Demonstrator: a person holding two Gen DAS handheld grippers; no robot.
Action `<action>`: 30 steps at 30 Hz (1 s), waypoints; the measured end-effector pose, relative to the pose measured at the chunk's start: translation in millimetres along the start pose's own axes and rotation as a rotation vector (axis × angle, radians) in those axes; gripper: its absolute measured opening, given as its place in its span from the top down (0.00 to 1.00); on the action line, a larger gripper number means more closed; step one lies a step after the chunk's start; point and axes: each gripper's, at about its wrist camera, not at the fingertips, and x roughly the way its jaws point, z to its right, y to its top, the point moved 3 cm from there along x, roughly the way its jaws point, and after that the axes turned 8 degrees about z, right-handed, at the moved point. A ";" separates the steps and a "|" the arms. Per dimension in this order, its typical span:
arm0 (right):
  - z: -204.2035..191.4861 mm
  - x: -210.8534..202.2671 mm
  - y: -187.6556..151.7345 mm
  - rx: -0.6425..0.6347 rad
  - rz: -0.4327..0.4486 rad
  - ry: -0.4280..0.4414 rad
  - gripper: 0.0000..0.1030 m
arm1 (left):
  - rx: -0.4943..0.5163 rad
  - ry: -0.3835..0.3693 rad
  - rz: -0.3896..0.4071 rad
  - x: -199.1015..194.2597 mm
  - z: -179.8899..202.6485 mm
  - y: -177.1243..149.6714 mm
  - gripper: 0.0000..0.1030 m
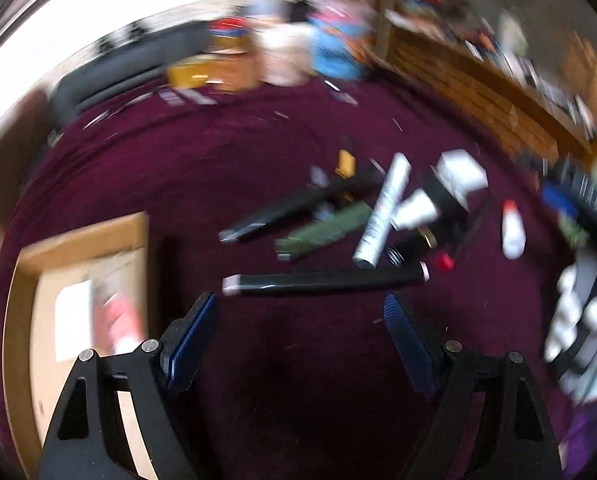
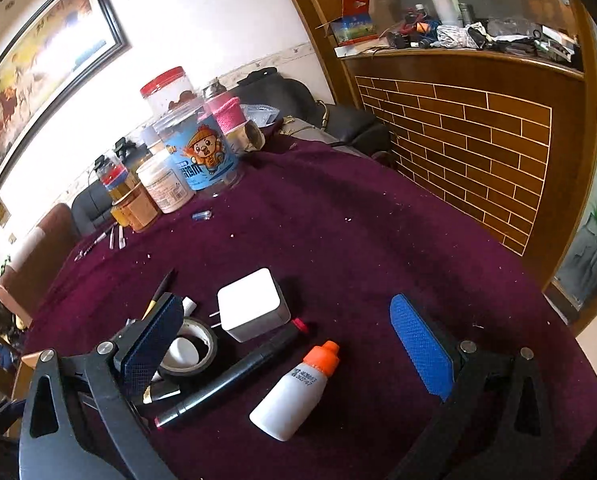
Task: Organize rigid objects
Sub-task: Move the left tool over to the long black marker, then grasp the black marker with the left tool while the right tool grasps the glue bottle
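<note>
**Both tongs empty, the pile hardly touched**

Black marker [image 1: 326, 280] lies crosswise just beyond the tips of your left tongs [image 1: 298, 312], and those tongs stand wide with nothing between the pads. Your right tongs [image 2: 286, 328] are spread as wide as they go, and they're empty too, with the white bottle with the orange cap [image 2: 294, 392] lying between the fingers, touched by neither.

So where are you in the job? Early, by the look of it. The rigid objects sit in a loose heap on the purple surface ahead of your left tongs: a white tube [image 1: 382, 216] leaning across a green bar [image 1: 326, 228], and a second dark pen-like piece [image 1: 282, 212] beyond them. Seen from your right tongs, the white charger cube [image 2: 254, 306] stands past the tips, the roll of black tape [image 2: 188, 350] is tucked against the left finger, and a red-tipped black marker [image 2: 234, 376] runs between tape and bottle.

Containers now. A cardboard box [image 1: 78, 320] waits off to the left of your left tongs; something white and something reddish lie inside, too blurred to name. I'd judge that's your destination. Far beyond your right tongs stands a cluster of jars [image 2: 178, 152], lids on, apparently not part of the sorting.

Nearly everything remains to be collected.
</note>
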 end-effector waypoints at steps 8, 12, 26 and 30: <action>0.1 8.0 -6.4 -0.008 -0.029 0.032 0.00 | 0.269 0.031 -0.052 34.7 28.9 3.0 0.29; 8.2 11.8 -6.6 0.037 -0.052 0.030 0.00 | 0.190 -0.073 -0.093 22.8 29.8 -6.1 0.78; 9.7 15.1 -10.6 0.032 -0.078 0.012 0.00 | -0.012 -0.042 -0.023 -9.3 54.1 -42.8 0.61; 8.9 18.5 -12.1 0.018 -0.087 0.002 0.00 | -0.011 0.005 0.022 -16.3 64.6 -48.9 0.66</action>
